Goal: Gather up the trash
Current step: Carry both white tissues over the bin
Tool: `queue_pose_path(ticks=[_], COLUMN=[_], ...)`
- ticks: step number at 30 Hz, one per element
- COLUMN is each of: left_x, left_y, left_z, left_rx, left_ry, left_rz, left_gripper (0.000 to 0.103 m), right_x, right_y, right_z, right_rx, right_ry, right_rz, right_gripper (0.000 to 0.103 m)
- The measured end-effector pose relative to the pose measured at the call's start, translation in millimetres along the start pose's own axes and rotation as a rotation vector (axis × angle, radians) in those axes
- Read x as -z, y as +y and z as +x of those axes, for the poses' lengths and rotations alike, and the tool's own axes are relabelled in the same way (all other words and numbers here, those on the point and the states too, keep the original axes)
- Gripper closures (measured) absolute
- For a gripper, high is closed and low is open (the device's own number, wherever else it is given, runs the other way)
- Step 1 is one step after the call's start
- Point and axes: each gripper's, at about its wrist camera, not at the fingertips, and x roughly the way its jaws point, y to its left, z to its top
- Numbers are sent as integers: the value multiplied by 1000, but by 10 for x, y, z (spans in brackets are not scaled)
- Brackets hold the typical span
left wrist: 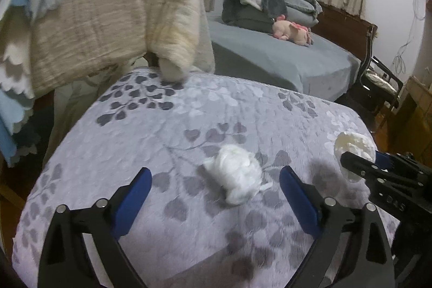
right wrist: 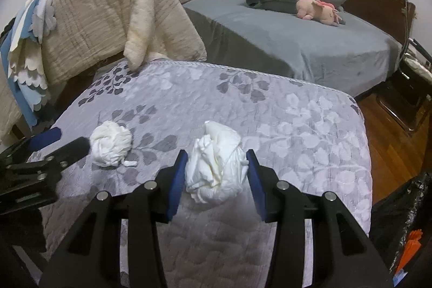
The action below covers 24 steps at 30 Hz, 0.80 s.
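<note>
Two crumpled white tissue wads lie on a grey leaf-patterned mattress (left wrist: 167,142). My left gripper (left wrist: 216,180) is open, its blue pads either side of one tissue wad (left wrist: 235,180), not touching it; that wad also shows in the right wrist view (right wrist: 110,143). My right gripper (right wrist: 217,169) has its blue pads against both sides of the second tissue wad (right wrist: 216,169), which rests on the mattress (right wrist: 297,131). In the left wrist view that second wad (left wrist: 353,145) shows behind the right gripper's fingers (left wrist: 359,166).
A beige quilt (left wrist: 116,15) hangs over a frame at the mattress's far left end. A second bed with a grey sheet (right wrist: 297,39), folded blankets and a pink plush toy (right wrist: 318,10) stands behind. A dark bag (right wrist: 399,217) sits on the wooden floor at right.
</note>
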Motion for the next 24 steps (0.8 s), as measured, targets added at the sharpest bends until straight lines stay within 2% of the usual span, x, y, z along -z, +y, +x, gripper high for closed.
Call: queue_pose_path(ticks=[6, 11, 12, 15, 16, 24], left_x=[-30, 27, 39, 39, 30, -70], left_y=[-97, -122, -130, -161, -167, -335], left_z=[345, 531, 540, 523, 508, 83], left_rx=[-9, -1, -9, -8, -6, 29], left_ry=[71, 133, 134, 134, 134, 80], left_rz=[9, -7, -5, 2, -1, 14], left_gripper=[17, 29, 34, 59, 63, 67], right_x=[14, 42, 47, 60, 62, 3], right_y=[-75, -128, -136, -163, -169, -192], right_z=[-20, -62, -73, -108, -134, -440], right_rx=[1, 3, 3, 3, 0, -16], right_ry=[4, 6, 6, 10, 8, -27], right_rz=[9, 16, 18, 25, 28, 49], right_gripper=[60, 60, 60, 60, 60, 60])
